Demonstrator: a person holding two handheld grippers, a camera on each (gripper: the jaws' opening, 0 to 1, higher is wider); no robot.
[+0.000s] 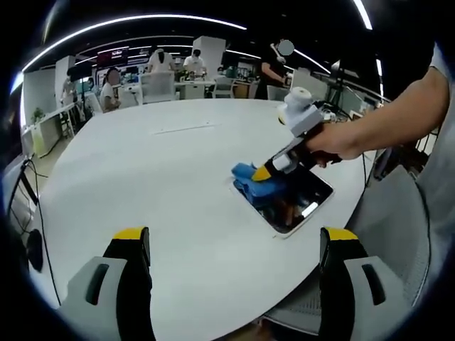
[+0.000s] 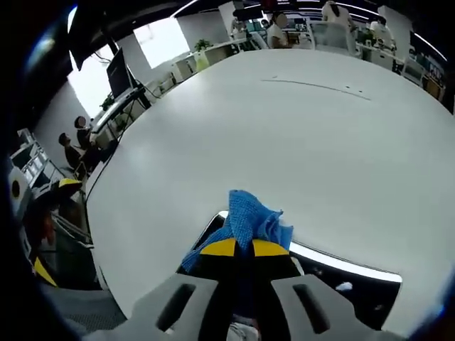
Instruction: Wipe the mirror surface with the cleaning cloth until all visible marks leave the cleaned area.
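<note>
My right gripper (image 2: 244,247) clamps the cloth (image 2: 250,219) on the mirror (image 1: 302,202), at the bench (image 1: 178,185) edge, four o'clock; left gripper (image 1: 234,241) wide open, empty, bare bench ahead.

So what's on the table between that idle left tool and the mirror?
Nothing: in the left gripper view, bare white table separates the left tool from the mirror.

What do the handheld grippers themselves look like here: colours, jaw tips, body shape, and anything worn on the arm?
Both the left gripper and the right gripper have light grey moulded jaw bodies with dark slots, black inner faces and yellow tips. The right gripper carries a pale grey block. The person's arm shows no sleeve.
</note>
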